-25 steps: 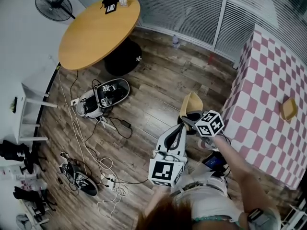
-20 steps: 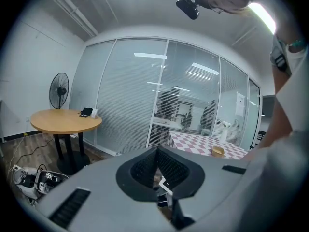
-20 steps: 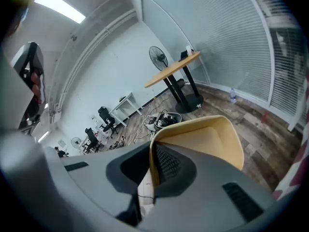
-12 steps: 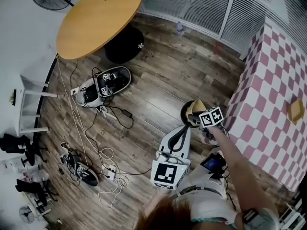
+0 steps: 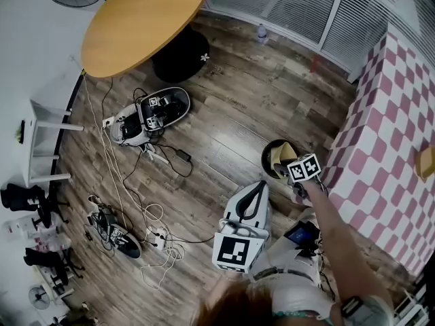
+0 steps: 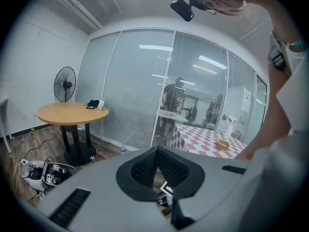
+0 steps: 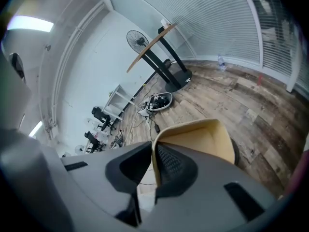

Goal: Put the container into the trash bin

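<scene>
The tan, open-topped container (image 5: pixel 277 156) hangs tilted in the mouth of the round black trash bin (image 5: pixel 264 160) on the wooden floor, by the checkered table. My right gripper (image 5: pixel 281 171) pinches one wall of the container (image 7: pixel 203 138) between its pads, and its jaws are just starting to open. The bin's dark rim (image 7: pixel 235 153) shows behind the container. My left gripper (image 5: pixel 261 184) hovers just short of the bin, shut (image 6: pixel 157 150) with nothing between its pads.
A pink-and-white checkered table (image 5: pixel 387 141) stands right of the bin. A round wooden table (image 5: pixel 139 22) is at the back left. A white device (image 5: pixel 146 119), cables and a power strip (image 5: pixel 158 236) lie on the floor to the left. A bottle (image 5: pixel 262 32) stands by the blinds.
My right gripper has sunk with the container, from above the bin down into its mouth. The left gripper has dropped a little.
</scene>
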Demonstrator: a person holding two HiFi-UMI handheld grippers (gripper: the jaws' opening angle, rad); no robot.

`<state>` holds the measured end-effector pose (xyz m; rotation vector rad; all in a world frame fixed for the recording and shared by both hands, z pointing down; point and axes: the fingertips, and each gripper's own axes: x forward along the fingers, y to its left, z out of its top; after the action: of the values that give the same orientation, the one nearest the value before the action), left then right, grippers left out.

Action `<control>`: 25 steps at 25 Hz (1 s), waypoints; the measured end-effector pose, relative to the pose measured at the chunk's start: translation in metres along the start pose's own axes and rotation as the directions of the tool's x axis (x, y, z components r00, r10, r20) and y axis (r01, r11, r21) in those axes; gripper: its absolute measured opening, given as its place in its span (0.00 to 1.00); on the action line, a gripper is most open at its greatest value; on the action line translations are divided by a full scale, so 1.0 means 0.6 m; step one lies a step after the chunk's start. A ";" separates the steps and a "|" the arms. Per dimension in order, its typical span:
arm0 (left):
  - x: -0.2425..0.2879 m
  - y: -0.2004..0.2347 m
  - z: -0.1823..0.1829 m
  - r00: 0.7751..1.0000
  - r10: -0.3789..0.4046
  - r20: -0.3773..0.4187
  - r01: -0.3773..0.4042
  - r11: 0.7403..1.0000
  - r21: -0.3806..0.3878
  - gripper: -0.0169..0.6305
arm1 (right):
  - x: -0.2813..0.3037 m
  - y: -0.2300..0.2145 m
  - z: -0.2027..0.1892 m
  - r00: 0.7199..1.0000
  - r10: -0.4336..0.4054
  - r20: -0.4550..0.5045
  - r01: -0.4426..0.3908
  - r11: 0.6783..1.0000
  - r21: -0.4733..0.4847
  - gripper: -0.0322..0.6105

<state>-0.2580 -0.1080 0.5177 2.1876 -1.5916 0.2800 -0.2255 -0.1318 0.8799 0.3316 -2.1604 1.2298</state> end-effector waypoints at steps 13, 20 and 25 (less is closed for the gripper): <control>-0.009 0.014 -0.004 1.000 0.018 0.000 -0.018 1.000 -0.012 0.04 | -0.002 -0.038 -0.009 0.991 -0.131 -0.029 0.131 0.991 -0.013 0.39; -0.007 0.011 -0.005 1.000 0.013 0.001 -0.013 1.000 -0.005 0.04 | -0.005 -0.031 -0.015 0.993 -0.112 -0.042 0.112 0.994 -0.009 0.38; -0.008 0.007 -0.003 1.000 0.009 -0.001 -0.009 1.000 -0.010 0.04 | -0.015 -0.021 -0.016 0.994 -0.099 -0.055 0.098 0.995 -0.024 0.36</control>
<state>-0.2634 -0.1040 0.5180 2.1731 -1.5991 0.2746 -0.2085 -0.1313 0.8862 0.3849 -2.0823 1.1471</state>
